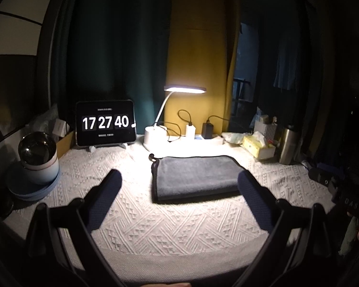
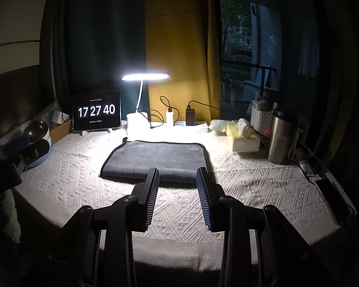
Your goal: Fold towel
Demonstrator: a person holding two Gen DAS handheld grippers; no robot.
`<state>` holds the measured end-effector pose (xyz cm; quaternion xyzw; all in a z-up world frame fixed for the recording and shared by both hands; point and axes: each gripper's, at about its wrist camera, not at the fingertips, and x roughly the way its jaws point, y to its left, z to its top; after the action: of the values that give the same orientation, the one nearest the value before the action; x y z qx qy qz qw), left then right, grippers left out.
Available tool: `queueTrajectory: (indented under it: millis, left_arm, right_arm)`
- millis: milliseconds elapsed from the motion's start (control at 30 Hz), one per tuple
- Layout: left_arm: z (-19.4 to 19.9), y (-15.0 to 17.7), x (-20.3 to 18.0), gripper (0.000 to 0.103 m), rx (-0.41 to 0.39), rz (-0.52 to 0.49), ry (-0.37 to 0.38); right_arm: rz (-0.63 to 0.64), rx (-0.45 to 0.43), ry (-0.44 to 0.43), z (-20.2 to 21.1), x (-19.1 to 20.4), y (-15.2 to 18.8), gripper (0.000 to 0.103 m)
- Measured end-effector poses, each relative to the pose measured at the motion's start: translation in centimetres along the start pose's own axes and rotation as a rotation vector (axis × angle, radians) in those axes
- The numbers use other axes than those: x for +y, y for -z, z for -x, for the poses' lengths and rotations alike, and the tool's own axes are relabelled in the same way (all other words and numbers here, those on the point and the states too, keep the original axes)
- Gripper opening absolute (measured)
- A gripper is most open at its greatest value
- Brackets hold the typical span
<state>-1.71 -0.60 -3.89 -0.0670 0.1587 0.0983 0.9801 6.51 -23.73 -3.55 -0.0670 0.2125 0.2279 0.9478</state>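
Note:
A grey towel (image 1: 196,178) with a dark edge lies folded flat on the white patterned tablecloth (image 1: 141,220), in front of the lamp. It also shows in the right wrist view (image 2: 155,160). My left gripper (image 1: 179,179) is wide open and empty, held above the cloth just near of the towel's left front corner. My right gripper (image 2: 177,174) is open and empty, its fingertips (image 2: 202,174) just near of the towel's front edge, apart from it.
At the back stand a tablet clock (image 1: 105,123), a lit desk lamp (image 1: 185,89) and chargers with cables (image 1: 198,128). A round camera-like device (image 1: 37,162) is at left. A tissue box (image 2: 245,137), basket (image 2: 260,117) and steel flask (image 2: 281,136) are at right. A phone (image 2: 330,196) lies at the right edge.

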Motion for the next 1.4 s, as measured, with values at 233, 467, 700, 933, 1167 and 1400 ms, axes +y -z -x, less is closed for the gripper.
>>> queueTrajectory:
  millis: [233,467,700,933,1167,1400]
  left_arm:
    - [0.25,-0.15,0.26,0.099,-0.008,0.006,0.001]
    - [0.36,-0.15,0.25,0.099,-0.008,0.008,0.001]
    - [0.38,-0.15,0.1,0.099,-0.006,0.007,0.004]
    - [0.24,-0.02,-0.14,0.099,0.004,0.008,-0.002]
    - [0.08,0.09,-0.1,0.099,0.014,0.009,0.0]
    - [-0.13,0.12,-0.04,0.099,0.023,0.011,-0.005]
  right_arm:
    - [0.012,-0.012,-0.01,0.28,0.52,-0.18,0.035]
    - [0.016,-0.012,-0.012,0.27,0.63,-0.24,0.036]
    - [0.015,-0.013,-0.014,0.34,0.78,-0.3,0.036]
    - [0.016,-0.013,-0.017,0.35,0.8,-0.3,0.036]
    - [0.019,-0.009,-0.021,0.21,0.89,-0.23,0.036]
    - [0.018,-0.009,-0.02,0.2,0.92,-0.23,0.036]
